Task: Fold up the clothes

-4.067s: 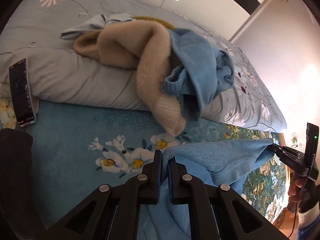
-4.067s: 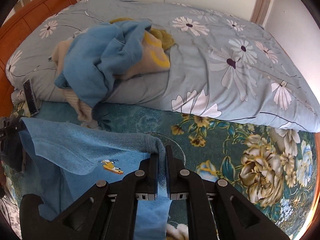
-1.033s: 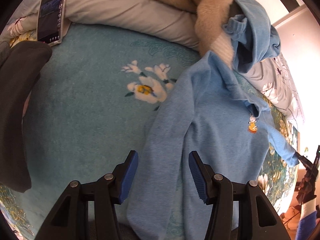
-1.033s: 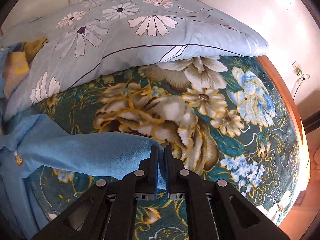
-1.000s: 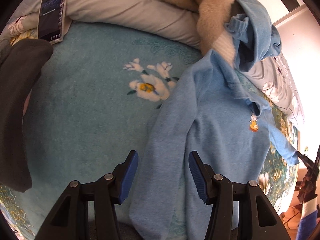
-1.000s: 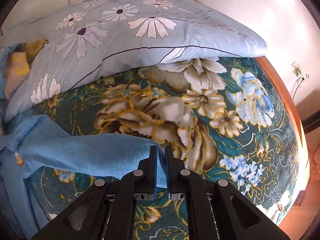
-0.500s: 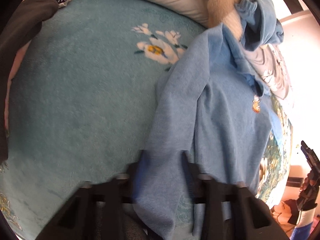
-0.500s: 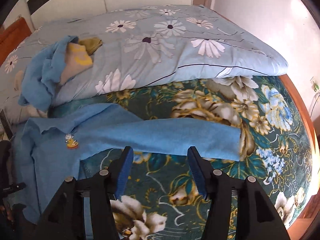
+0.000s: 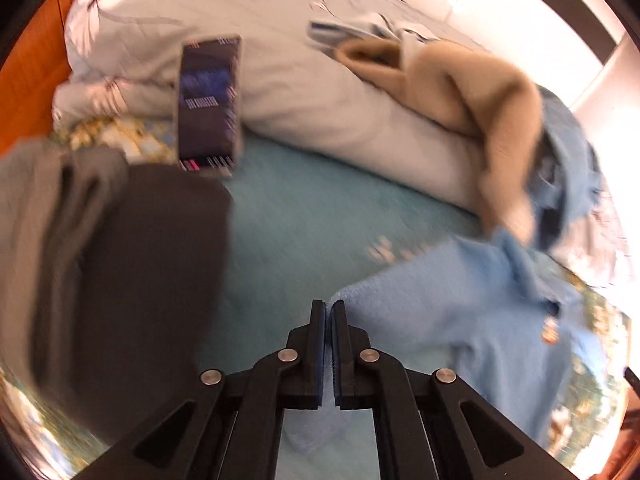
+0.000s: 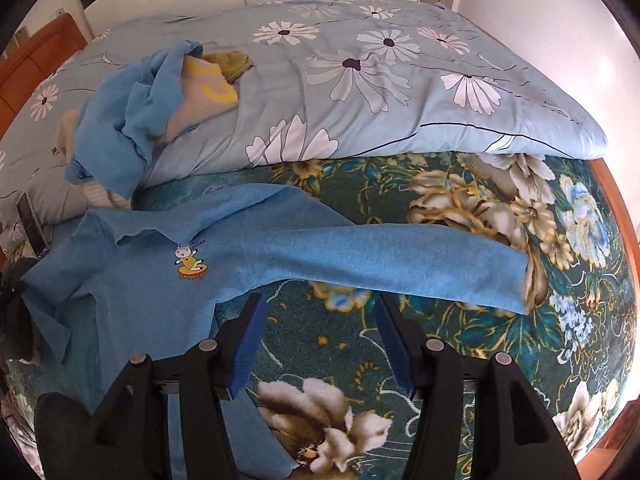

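The left tongs (image 9: 327,312) were pressed together, pinching a fold of the blue sweater (image 9: 460,312) by its sleeve end; a strip of the blue cloth showed in the thin gap between the dark pads and hung out below them. The left view was blurred. From those tongs the sweater ran off to the right across the bed's teal blanket (image 9: 304,220). To their left lay a dark grey garment (image 9: 132,272). Beyond them a dark phone (image 9: 208,104) leaned against a pale quilt (image 9: 312,92), and further right a tan garment (image 9: 480,96) and another blue garment (image 9: 560,168) were heaped on that quilt.

The right tongs (image 10: 320,312) stood spread, their blue-lined fingers (image 10: 250,340) apart with nothing between them, hovering over the dark floral blanket (image 10: 460,336). Just beyond their tips the sweater's other sleeve (image 10: 400,264) lay flat, stretched out to the right, not touched by the fingers. The sweater's chest, with a small cartoon badge (image 10: 190,264), lay beyond and left of these tongs.
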`<action>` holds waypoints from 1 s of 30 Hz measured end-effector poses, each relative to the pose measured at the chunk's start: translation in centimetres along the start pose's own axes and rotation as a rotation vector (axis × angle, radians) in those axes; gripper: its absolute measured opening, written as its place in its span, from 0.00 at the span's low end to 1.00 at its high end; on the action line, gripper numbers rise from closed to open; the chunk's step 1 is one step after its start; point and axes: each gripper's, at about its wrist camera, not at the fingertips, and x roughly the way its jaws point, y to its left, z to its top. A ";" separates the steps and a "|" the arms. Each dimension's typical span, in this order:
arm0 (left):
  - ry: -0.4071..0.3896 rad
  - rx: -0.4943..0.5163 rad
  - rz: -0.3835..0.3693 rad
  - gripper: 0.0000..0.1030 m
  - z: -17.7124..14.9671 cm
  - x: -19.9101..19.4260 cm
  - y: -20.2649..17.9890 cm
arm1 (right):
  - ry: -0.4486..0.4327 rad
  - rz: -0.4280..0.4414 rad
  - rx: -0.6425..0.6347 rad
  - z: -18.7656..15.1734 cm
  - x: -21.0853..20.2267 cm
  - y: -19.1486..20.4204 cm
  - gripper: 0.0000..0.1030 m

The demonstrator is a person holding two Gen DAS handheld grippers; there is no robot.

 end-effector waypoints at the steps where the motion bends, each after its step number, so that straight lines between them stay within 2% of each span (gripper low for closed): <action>1: 0.006 0.000 0.015 0.03 0.5 0.4 0.3 | 0.007 0.007 -0.010 0.2 0.4 0.3 0.56; 4: 0.038 0.004 0.029 0.03 1.8 2.4 0.3 | 0.019 0.027 -0.073 1.2 1.5 1.7 0.56; 8: 0.049 0.020 -0.038 0.06 1.8 3.4 -0.3 | 0.013 0.054 -0.199 3.0 2.9 4.5 0.56; 10: 0.068 0.024 -0.046 0.13 1.5 3.1 -0.6 | 0.008 0.061 -0.270 3.9 3.6 6.1 0.56; 12: 0.034 0.061 -0.043 0.33 1.3 1.7 -1.3 | -0.006 0.055 -0.363 4.7 4.3 7.4 0.56; 13: 0.012 0.101 -0.048 0.39 1.3 1.0 -2.0 | -0.014 0.049 -0.412 5.1 4.6 8.0 0.56; 14: -0.004 0.149 -0.062 0.53 1.2 0.5 -3.1 | -0.021 0.038 -0.467 5.4 5.0 8.6 0.56; 15: -0.016 0.201 -0.082 0.59 1.3 0.3 -4.3 | -0.025 0.024 -0.524 5.7 5.5 9.2 0.56; 19: 0.007 0.425 -0.193 0.62 1.6 2.7 -10.2 | 0.012 -0.001 -0.720 6.1 9.0 11.2 0.56; 23: 0.078 0.567 -0.183 0.62 1.7 7.1 -14.5 | 0.031 0.005 -0.842 5.9 12.1 12.7 0.56; 27: 0.120 0.604 -0.227 0.62 2.5 9.6 -16.2 | 0.010 0.010 -0.981 5.0 14.0 14.3 0.56; 30: 0.125 0.615 -0.249 0.62 3.1 10.6 -16.8 | -0.049 -0.027 -1.120 3.7 14.6 15.4 0.56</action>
